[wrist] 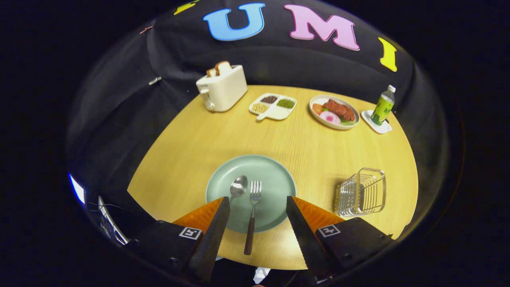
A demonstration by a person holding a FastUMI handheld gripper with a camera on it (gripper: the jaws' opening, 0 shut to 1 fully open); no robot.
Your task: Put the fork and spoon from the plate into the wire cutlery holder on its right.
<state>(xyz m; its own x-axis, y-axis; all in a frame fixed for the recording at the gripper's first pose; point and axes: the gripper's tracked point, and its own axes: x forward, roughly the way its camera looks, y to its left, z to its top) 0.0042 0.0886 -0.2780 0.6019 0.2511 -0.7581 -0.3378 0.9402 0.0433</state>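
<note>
Gripper (257, 207) spread wide over plate (275, 179), fork (252, 215) between fingers, holder (361, 192) apart

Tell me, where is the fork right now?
The fork lies on the green plate, right beside the spoon, between the fingers of the open claw. The wire cutlery holder stands off to its right.

gripper view | rides above open fingers (207, 235) | looks forward and down over table (191, 135) | plate (275, 179) near, toaster (222, 89) far
</note>
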